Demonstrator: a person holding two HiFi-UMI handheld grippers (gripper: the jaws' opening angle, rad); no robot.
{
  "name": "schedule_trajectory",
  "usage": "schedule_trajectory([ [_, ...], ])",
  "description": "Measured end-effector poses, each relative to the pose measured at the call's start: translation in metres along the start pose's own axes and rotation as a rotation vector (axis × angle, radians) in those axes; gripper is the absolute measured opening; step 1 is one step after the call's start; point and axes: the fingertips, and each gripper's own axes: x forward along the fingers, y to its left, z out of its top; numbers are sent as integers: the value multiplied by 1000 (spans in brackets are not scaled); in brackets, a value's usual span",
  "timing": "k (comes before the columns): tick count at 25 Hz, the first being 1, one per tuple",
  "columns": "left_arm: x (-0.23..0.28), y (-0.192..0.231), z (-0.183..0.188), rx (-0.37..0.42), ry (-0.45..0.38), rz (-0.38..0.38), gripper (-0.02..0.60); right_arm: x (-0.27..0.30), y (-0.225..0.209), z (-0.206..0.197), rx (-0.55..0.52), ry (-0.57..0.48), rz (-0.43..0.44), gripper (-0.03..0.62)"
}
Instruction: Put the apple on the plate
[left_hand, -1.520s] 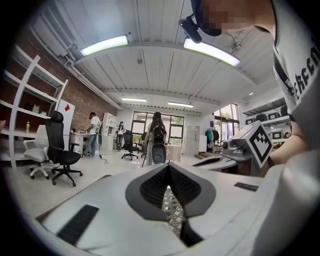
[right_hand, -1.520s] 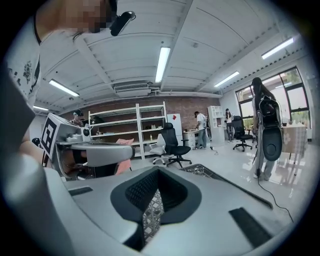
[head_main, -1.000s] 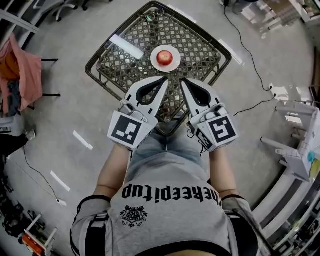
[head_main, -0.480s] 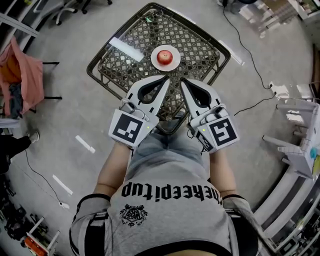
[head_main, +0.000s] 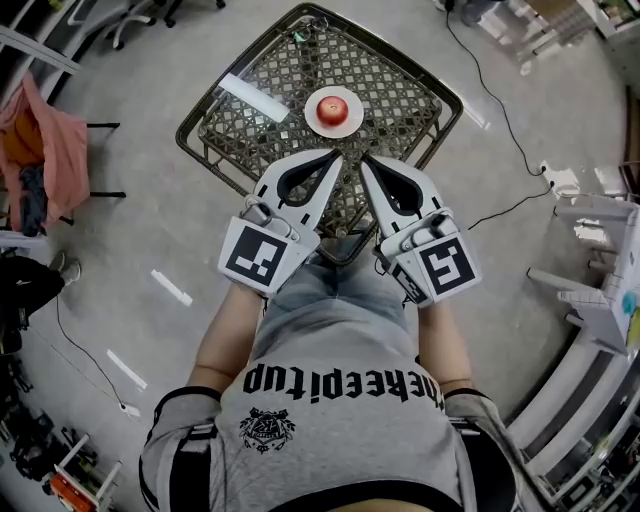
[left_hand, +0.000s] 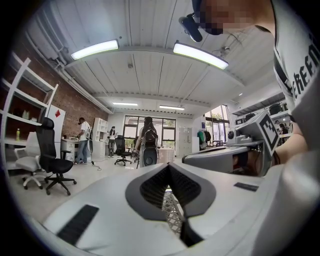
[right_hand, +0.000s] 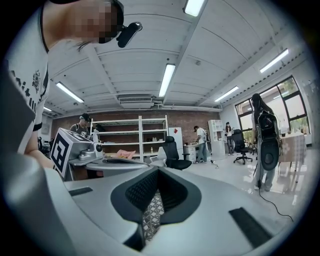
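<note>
A red apple (head_main: 333, 108) rests on a small white plate (head_main: 349, 124) near the middle of a dark lattice table (head_main: 391, 92) in the head view. My left gripper (head_main: 335, 157) and right gripper (head_main: 365, 163) are held side by side in front of the person's waist. Their tips point at the table's near edge, short of the plate. Both are shut with nothing between the jaws. In the left gripper view the left gripper (left_hand: 168, 165) has its jaws closed over a glimpse of lattice. The right gripper (right_hand: 156, 169) looks the same in the right gripper view. Neither gripper view shows the apple.
A bright strip (head_main: 253, 95) lies on the table's left part. A chair draped with pink cloth (head_main: 45, 140) stands at the left. A black cable (head_main: 500, 110) runs across the floor on the right, near white shelving (head_main: 600, 300). Several people and office chairs stand farther off in the room.
The grippers stay shut and side by side. The table, plate and apple sit slightly higher in the head view than a second ago.
</note>
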Motion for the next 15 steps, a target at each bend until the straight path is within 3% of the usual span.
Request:
schedule_trajectory([
  [15,-5,-3,-1,-10,-3,-11,18,-1,9,2,9,-10,0,9],
])
